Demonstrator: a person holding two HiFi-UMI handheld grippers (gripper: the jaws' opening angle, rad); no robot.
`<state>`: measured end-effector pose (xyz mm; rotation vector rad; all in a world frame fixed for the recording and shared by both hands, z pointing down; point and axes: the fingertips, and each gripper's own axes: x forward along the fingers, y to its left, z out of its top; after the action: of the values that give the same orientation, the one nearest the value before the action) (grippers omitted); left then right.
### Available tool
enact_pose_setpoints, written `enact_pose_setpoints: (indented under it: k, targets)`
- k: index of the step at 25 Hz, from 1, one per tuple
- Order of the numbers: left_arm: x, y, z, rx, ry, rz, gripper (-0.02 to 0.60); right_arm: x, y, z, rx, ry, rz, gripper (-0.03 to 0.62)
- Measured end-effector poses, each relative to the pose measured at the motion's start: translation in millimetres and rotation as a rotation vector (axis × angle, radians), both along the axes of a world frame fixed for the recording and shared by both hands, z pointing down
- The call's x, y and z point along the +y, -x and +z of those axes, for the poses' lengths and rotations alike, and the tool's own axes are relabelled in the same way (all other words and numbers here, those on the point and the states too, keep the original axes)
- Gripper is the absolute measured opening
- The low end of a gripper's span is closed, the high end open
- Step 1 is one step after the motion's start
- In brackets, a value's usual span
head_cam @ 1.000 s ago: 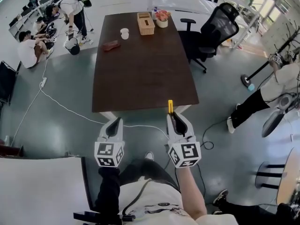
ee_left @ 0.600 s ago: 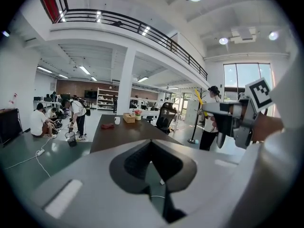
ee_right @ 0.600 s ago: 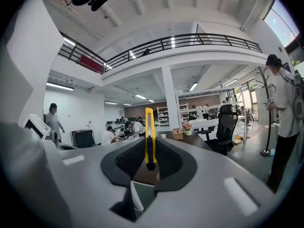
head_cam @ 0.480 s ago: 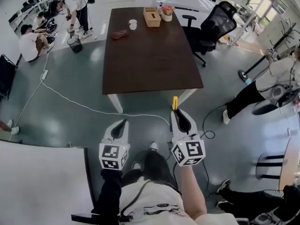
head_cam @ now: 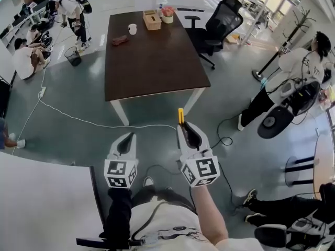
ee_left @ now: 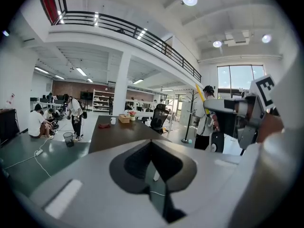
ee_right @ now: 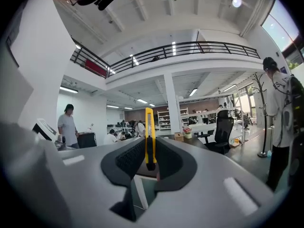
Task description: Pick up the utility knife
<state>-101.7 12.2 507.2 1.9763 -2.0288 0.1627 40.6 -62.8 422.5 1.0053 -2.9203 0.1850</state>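
A yellow utility knife (head_cam: 181, 115) sticks out forward from my right gripper (head_cam: 185, 126), which is shut on it above the floor, short of the dark brown table (head_cam: 152, 61). In the right gripper view the knife (ee_right: 149, 127) stands upright between the black pads. My left gripper (head_cam: 129, 137) hangs beside it on the left, shut with nothing in it. In the left gripper view its jaws (ee_left: 151, 142) meet in a line, and the right gripper with the knife (ee_left: 199, 93) shows at the right edge.
On the table's far end stand a white cup (head_cam: 132, 29), a wooden box (head_cam: 152, 20), a flower pot (head_cam: 167, 14) and a reddish object (head_cam: 120, 40). A black office chair (head_cam: 217, 25) is beside it. A white cable (head_cam: 78, 120) crosses the floor. A person (head_cam: 301, 69) stands right.
Both grippers have drawn back from the table's near edge, which now lies farther ahead. The knife stays in the right gripper's grip. The left gripper stays shut.
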Motion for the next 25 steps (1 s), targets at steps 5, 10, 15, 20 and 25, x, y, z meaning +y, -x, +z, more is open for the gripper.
enact_pose_setpoints:
  k: [5,10,15,20,25]
  targets:
    - [18,-28,0,-0.003,0.000,-0.018,-0.002,26,-30,-3,-0.016,-0.008,-0.022,0.066]
    - [29,-65,3,-0.022,0.019,-0.027,-0.002,42,-71,5,0.013,0.001,-0.026,0.066]
    - [37,-80,-6,-0.042,0.007,-0.010,-0.002,54,-91,5,-0.004,0.018,0.002,0.066]
    - [44,-80,-33,-0.076,-0.055,0.000,-0.002,64,-92,-9,-0.028,-0.010,0.021,0.066]
    - [52,-68,-49,-0.096,-0.087,-0.012,-0.002,70,-88,-17,-0.040,-0.028,0.048,0.066]
